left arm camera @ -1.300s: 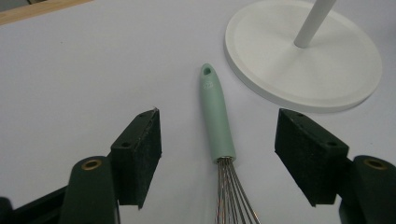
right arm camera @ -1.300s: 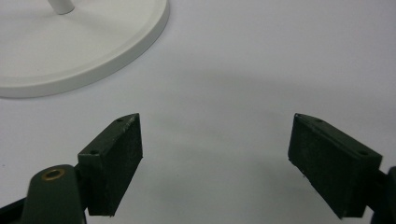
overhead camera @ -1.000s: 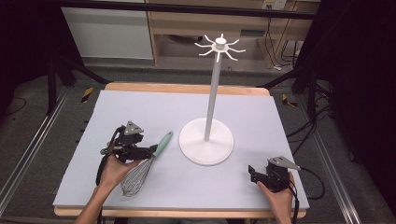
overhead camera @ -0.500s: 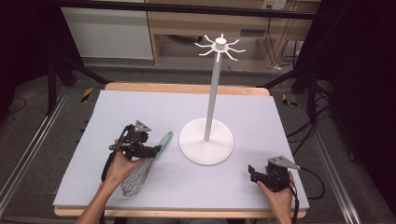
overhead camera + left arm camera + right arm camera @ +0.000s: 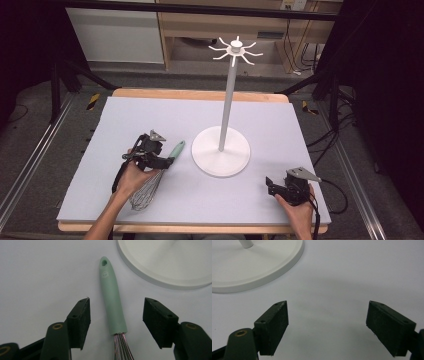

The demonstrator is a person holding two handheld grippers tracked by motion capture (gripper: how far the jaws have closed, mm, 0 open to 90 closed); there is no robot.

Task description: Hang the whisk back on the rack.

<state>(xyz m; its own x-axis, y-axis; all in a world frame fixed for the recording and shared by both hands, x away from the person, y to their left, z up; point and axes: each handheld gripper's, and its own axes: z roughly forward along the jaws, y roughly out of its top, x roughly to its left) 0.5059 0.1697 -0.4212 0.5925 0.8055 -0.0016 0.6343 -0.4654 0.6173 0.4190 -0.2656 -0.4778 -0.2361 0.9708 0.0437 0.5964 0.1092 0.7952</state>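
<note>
A whisk with a mint-green handle (image 5: 176, 149) and a wire head (image 5: 145, 195) lies on the pale mat, handle pointing toward the white stand (image 5: 221, 150). My left gripper (image 5: 167, 161) hovers low over the handle's lower half. In the left gripper view the handle (image 5: 111, 297) runs up between the two pads (image 5: 82, 322), with a gap on each side. The left gripper's (image 5: 116, 315) jaws have just been closing and do not touch the handle. My right gripper (image 5: 270, 186) rests at the front right, open (image 5: 327, 322) over bare mat.
The stand has a round base (image 5: 162, 262) close beyond the handle's tip, a tall pole (image 5: 229, 100) and a ring of hooks (image 5: 236, 50) on top. Its base (image 5: 257, 267) lies to the far left of the right gripper. The mat (image 5: 280, 125) covers a wooden table.
My left gripper has moved right and down along the whisk, from its wire head onto the handle. The right gripper has kept still.
</note>
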